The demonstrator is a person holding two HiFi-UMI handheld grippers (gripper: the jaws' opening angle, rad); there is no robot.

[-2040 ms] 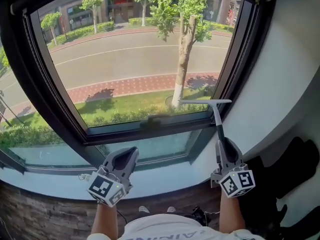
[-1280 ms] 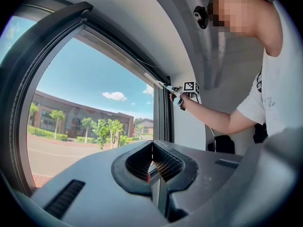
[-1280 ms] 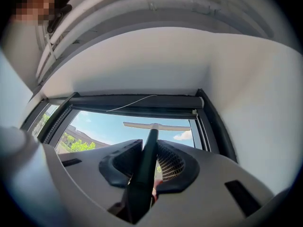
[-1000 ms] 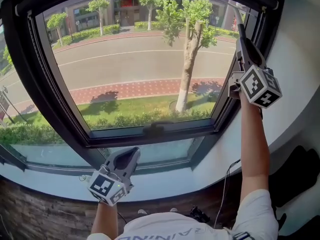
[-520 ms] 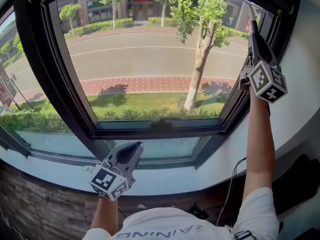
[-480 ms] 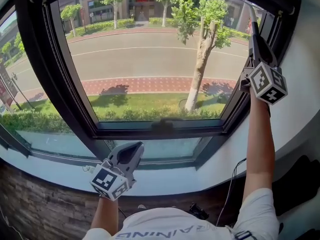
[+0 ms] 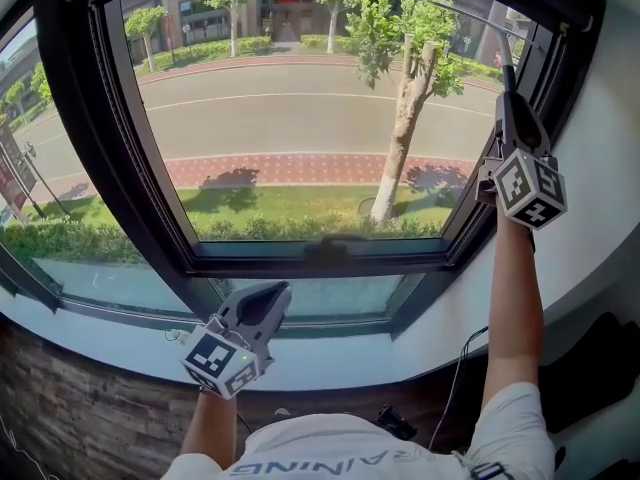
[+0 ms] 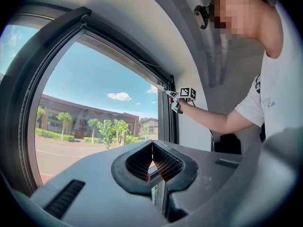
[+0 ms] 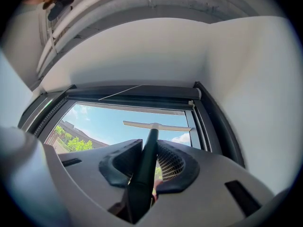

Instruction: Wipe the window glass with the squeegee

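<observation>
The window glass fills the head view, with a street and trees behind it. My right gripper is raised at the pane's upper right corner, shut on the dark handle of the squeegee. The thin pale blade lies near the top frame. In the right gripper view the handle runs between the jaws up to the blade, which lies across the glass. My left gripper hangs low over the sill, shut with nothing in it.
A dark window frame borders the pane, with a narrow lower pane and a white sill beneath. A white wall closes in on the right. A cable hangs below the sill.
My right arm lifted the squeegee from the pane's lower right to its top right corner, then sank slightly. The left gripper stayed low over the sill.
</observation>
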